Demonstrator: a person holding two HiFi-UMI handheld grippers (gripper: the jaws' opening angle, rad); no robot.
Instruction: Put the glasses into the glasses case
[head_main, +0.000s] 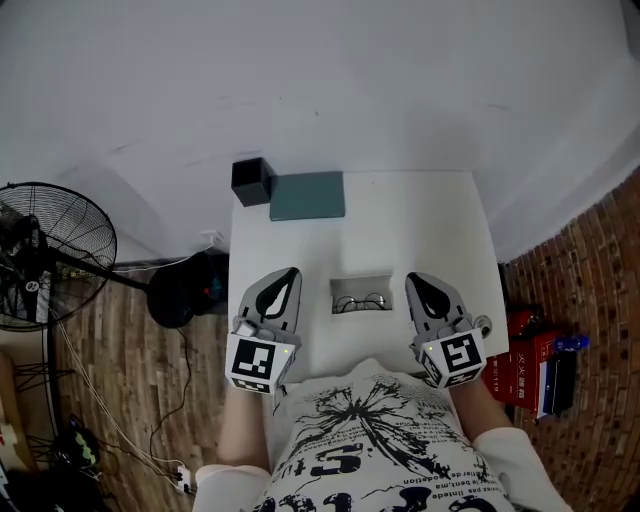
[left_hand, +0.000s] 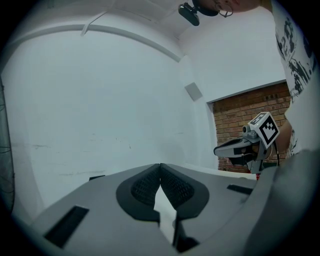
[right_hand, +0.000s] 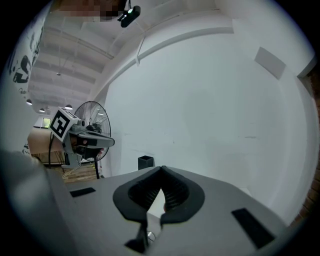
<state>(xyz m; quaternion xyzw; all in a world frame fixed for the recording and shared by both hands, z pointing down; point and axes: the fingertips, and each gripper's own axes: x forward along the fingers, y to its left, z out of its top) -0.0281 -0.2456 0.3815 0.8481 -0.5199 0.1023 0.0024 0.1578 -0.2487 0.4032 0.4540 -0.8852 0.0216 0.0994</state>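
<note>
Thin dark-framed glasses lie inside a light, open rectangular case near the front of the white table. My left gripper hovers just left of the case and my right gripper just right of it, both pointing away from me. Both stand shut with nothing between their jaws. The left gripper view shows its own tips touching, with the right gripper off to the side. The right gripper view shows its closed tips and the left gripper.
A black open box and a flat teal case sit at the table's far edge, against the white wall. A standing fan and cables are on the wood floor to the left. Red boxes lie on the floor to the right.
</note>
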